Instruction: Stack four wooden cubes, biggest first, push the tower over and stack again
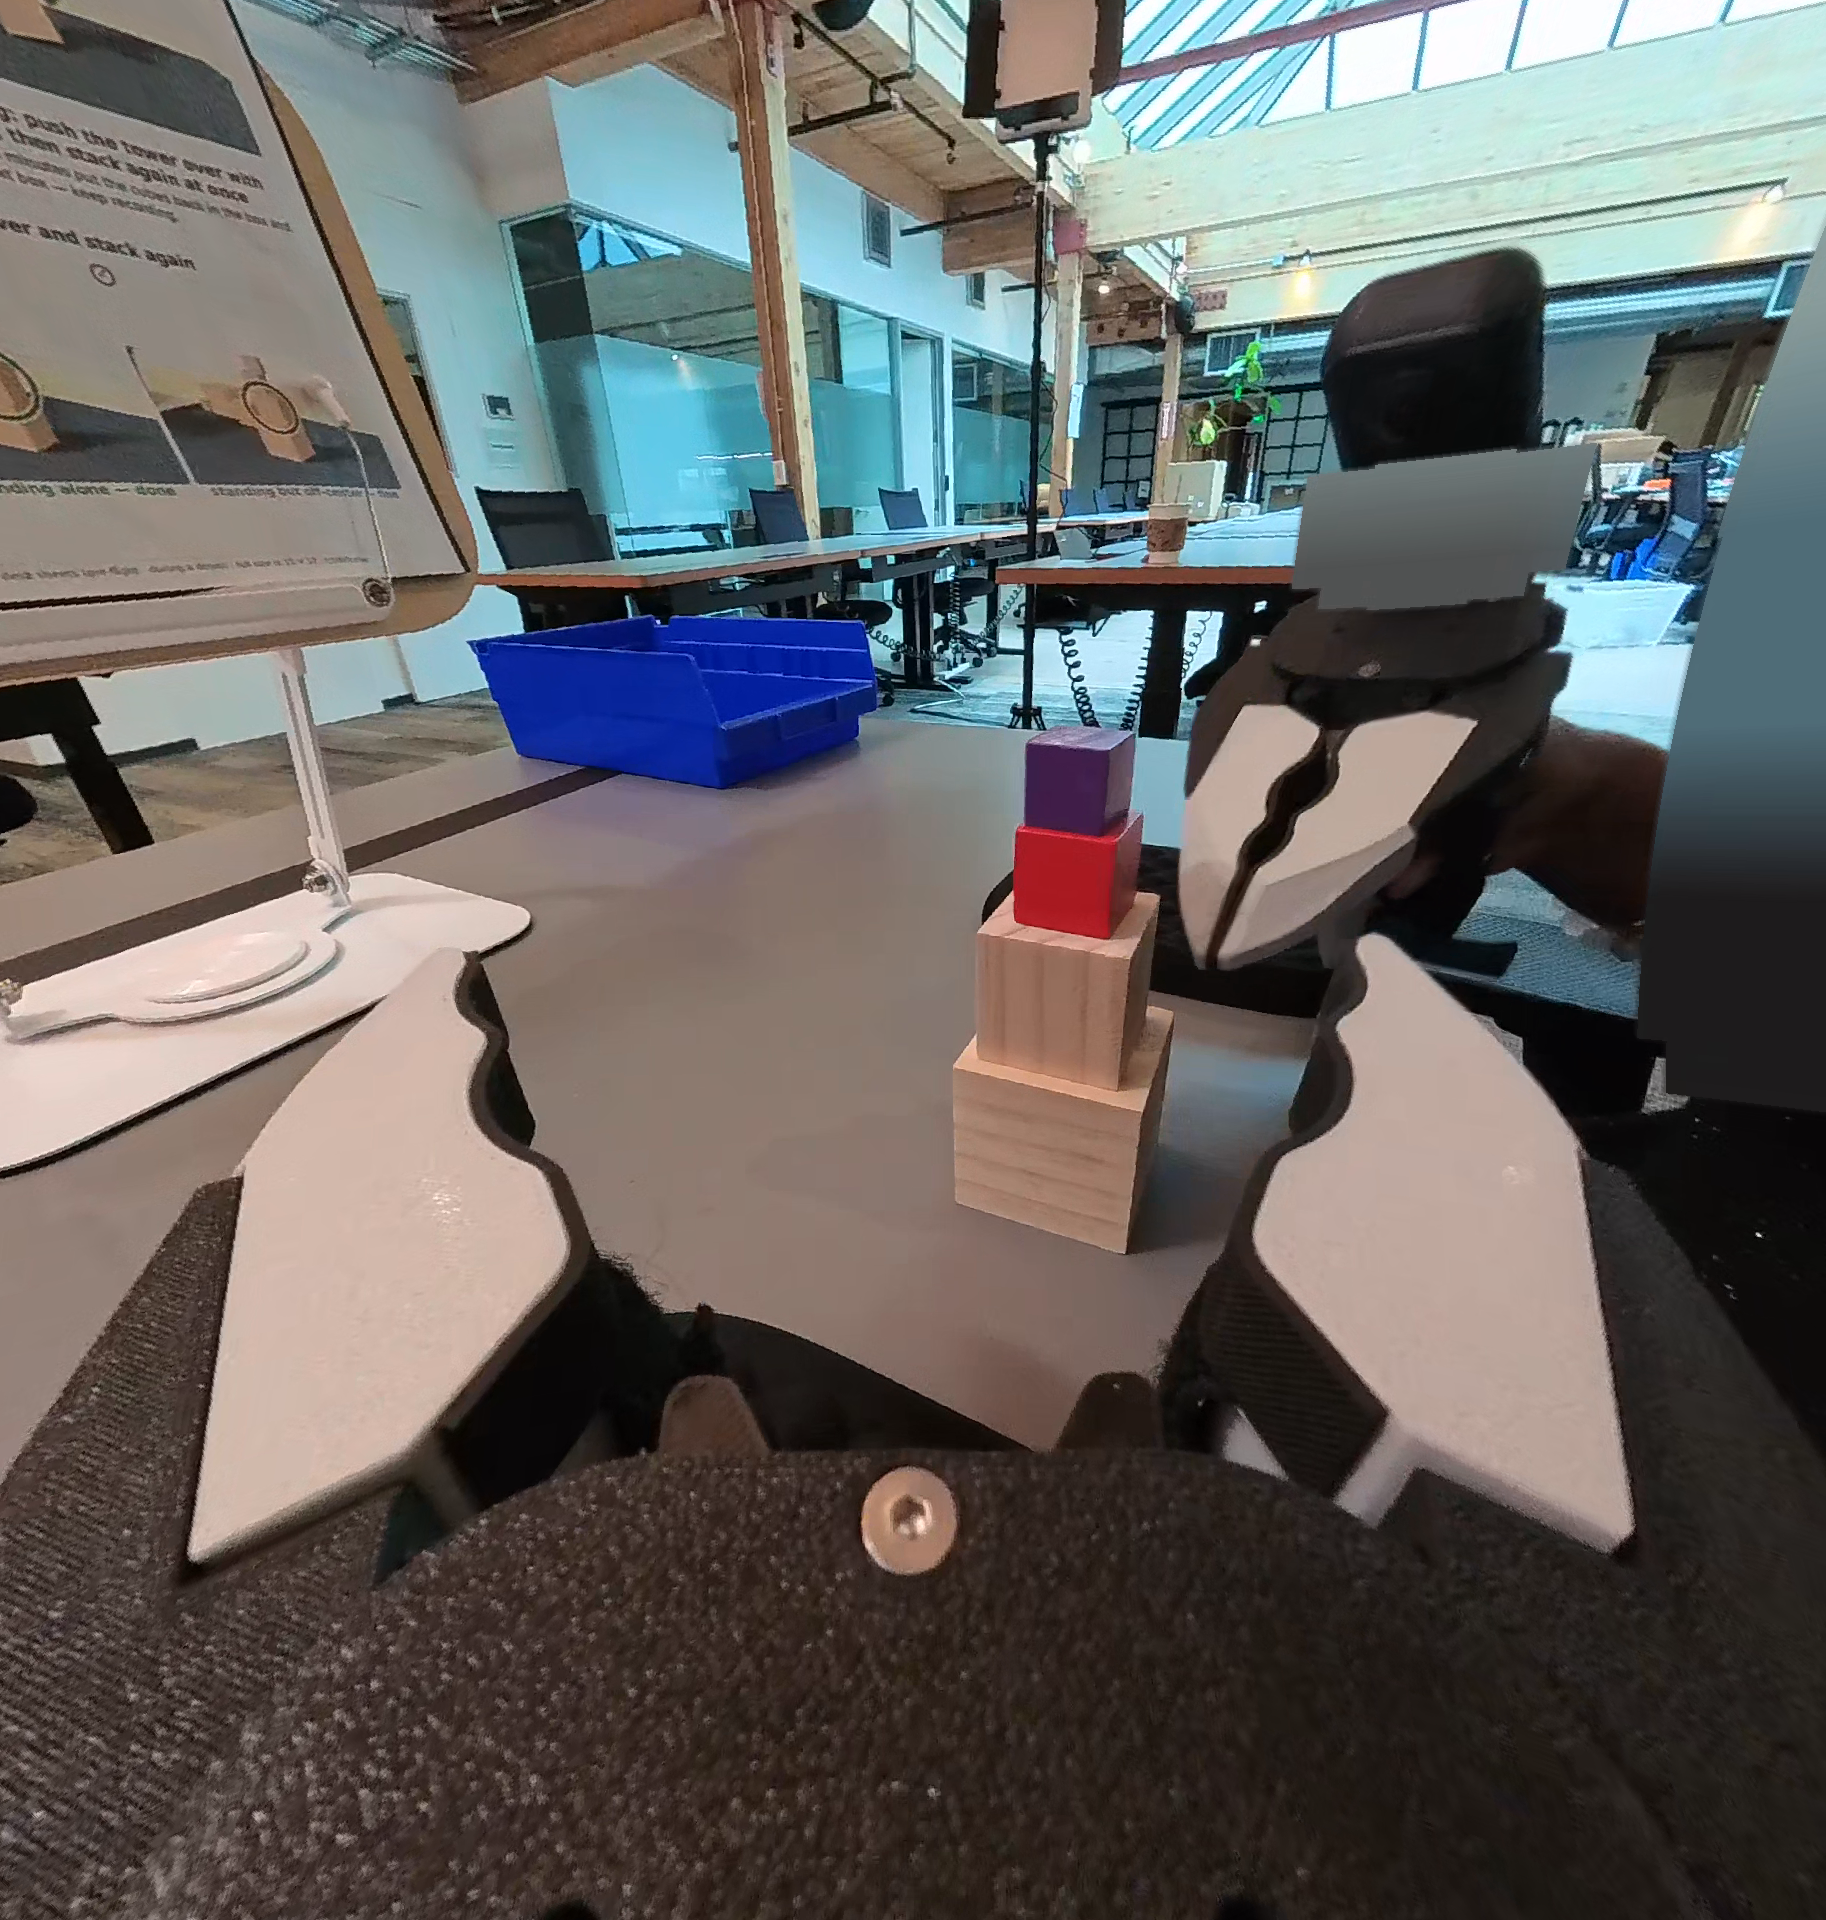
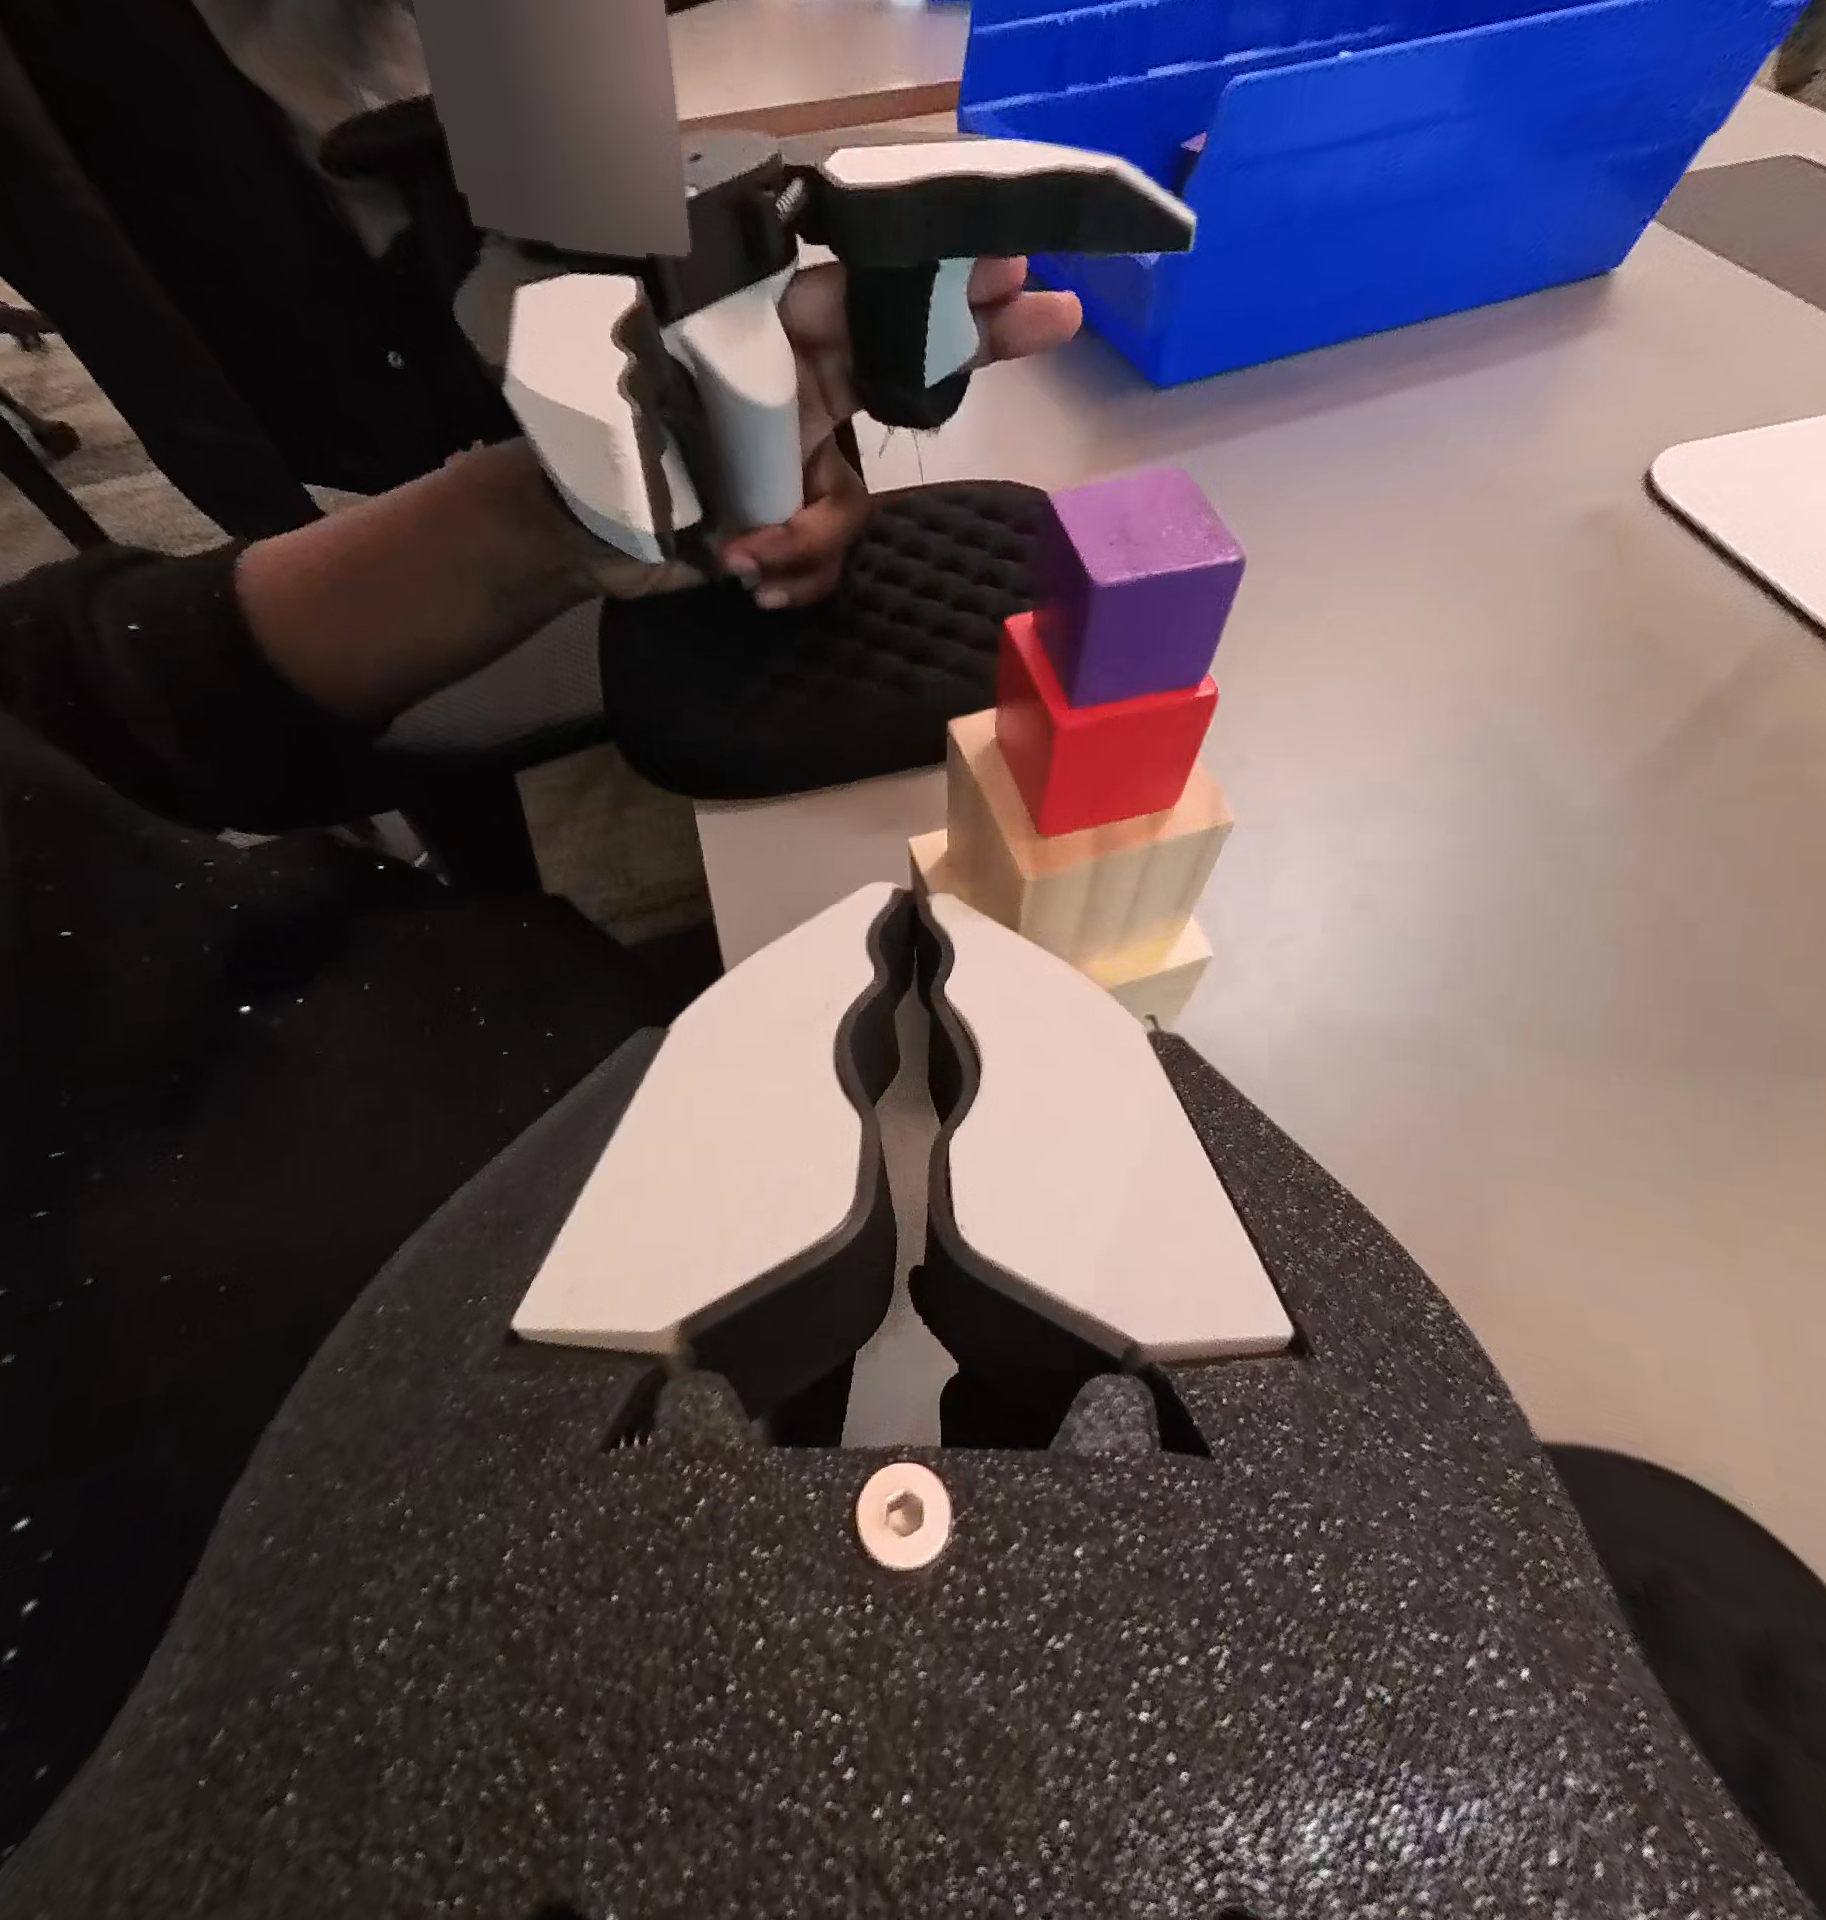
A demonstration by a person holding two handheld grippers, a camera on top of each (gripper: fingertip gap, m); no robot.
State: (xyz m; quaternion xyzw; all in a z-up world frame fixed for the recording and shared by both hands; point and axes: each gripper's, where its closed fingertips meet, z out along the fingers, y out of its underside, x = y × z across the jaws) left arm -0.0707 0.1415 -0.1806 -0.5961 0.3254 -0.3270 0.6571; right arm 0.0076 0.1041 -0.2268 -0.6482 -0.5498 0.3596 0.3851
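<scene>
A tower of four cubes stands on the grey table (image 1: 743, 1039). The large wooden cube (image 1: 1054, 1153) is at the bottom, then a smaller wooden cube (image 1: 1060, 987), a red cube (image 1: 1075, 873) and a purple cube (image 1: 1080, 779) on top. My left gripper (image 1: 919, 961) is wide open and empty, and the tower stands just ahead between its fingers without touching them. My right gripper (image 2: 909, 906) is shut on nothing. In the left wrist view my right gripper (image 1: 1215, 956) shows with its tips just right of the smaller wooden cube. The right wrist view shows the purple cube (image 2: 1148, 592) and the red cube (image 2: 1106, 748).
A blue bin (image 1: 680, 696) sits at the far side of the table. A white stand base (image 1: 213, 997) with an instruction sheet is at the left. A black chair seat (image 2: 815, 644) lies beyond the table's near edge, by the person's hand (image 2: 815, 343). From the right gripper's tips to the smaller wooden cube (image 1: 1060, 987) is close to 4 cm.
</scene>
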